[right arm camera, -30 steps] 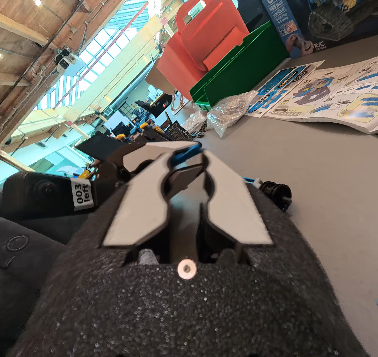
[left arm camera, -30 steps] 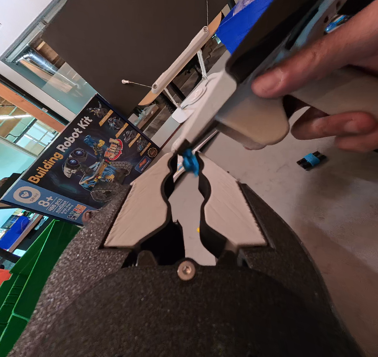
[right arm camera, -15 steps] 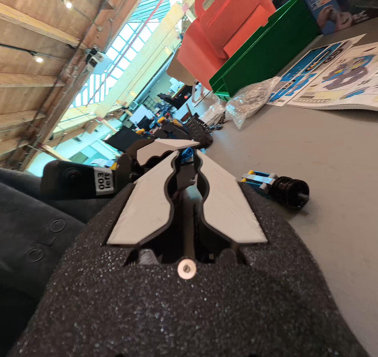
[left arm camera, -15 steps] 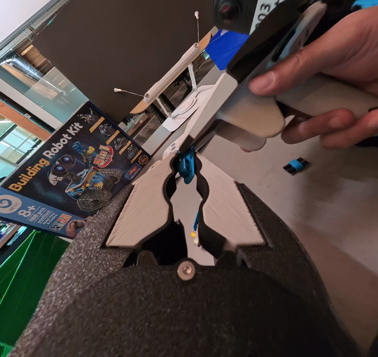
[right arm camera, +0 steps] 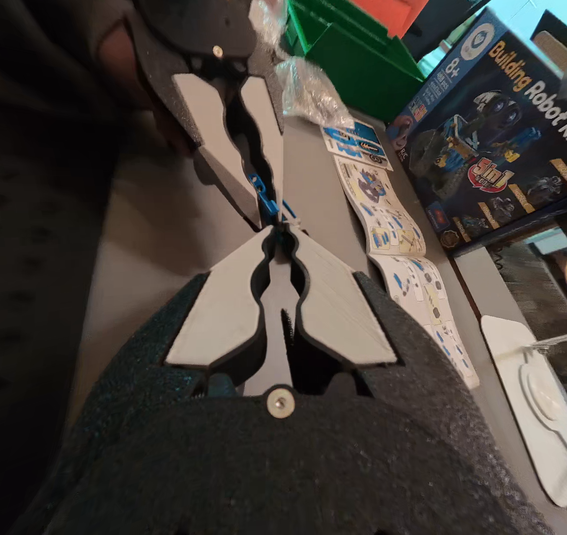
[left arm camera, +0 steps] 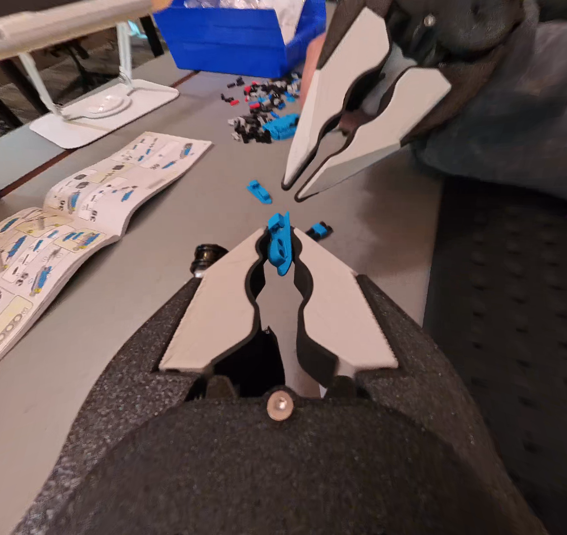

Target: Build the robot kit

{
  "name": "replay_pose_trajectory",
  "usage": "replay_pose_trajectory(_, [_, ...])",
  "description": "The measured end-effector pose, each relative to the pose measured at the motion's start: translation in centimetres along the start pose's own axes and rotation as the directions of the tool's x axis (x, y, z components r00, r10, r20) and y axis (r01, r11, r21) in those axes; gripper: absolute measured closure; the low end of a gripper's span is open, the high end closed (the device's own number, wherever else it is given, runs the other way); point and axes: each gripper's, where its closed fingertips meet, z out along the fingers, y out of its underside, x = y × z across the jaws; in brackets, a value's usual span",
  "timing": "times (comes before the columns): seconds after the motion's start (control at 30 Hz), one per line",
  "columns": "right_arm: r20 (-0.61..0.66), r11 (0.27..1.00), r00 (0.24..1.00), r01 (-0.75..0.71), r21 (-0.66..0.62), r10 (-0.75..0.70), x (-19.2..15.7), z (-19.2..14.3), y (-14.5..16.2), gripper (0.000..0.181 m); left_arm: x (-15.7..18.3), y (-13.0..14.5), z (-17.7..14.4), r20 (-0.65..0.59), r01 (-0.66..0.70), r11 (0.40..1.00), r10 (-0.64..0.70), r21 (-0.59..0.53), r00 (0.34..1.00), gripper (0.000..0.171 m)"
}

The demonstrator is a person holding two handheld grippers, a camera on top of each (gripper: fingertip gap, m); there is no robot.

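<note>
The left tongs (left arm camera: 279, 231) were pinched tight on a small blue brick piece (left arm camera: 279, 248), low in the middle of the left wrist view, just above the grey desk (left arm camera: 153, 274). The right tongs (left arm camera: 291, 190) came down from the upper right of that frame with their tips almost together and nothing between them, near the blue piece but not touching it. Another little blue piece (left arm camera: 259, 192) lay on the desk just beside those tips, and a blue and black bit (left arm camera: 319, 231) lay to the right of the held piece. An open instruction book (left arm camera: 92, 201) lay at the left, a pile of small bricks (left arm camera: 264, 106) sat farther back, and a blue bin (left arm camera: 233, 38) stood at the top. In the right wrist view a toy kit box (right arm camera: 491, 139) stood at the right.
</note>
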Motion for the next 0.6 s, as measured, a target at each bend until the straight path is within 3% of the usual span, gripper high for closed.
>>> replay_pose_trajectory(0.27, [0.080, 0.983, 0.989, 0.135, -0.124, -0.126, -2.6, 0.8, 1.5, 0.171, 1.8, 1.6, 0.9, -0.075, -0.096, 0.992, 0.089, -0.086, 0.993, 0.160])
replay_pose_trajectory(0.43, [0.048, 0.945, 0.964, 0.267, -0.191, -0.263, -2.9, 1.3, 2.1, 0.175, 1.9, 2.2, 1.1, -0.082, -0.098, 0.988, 0.089, -0.120, 0.993, 0.160])
replay_pose_trajectory(0.6, [0.092, 0.980, 0.986, 0.148, -0.134, -0.137, -2.9, 0.8, 1.3, 0.176, 2.2, 1.3, 0.6, -0.091, -0.116, 0.992, 0.111, -0.056, 0.990, 0.160])
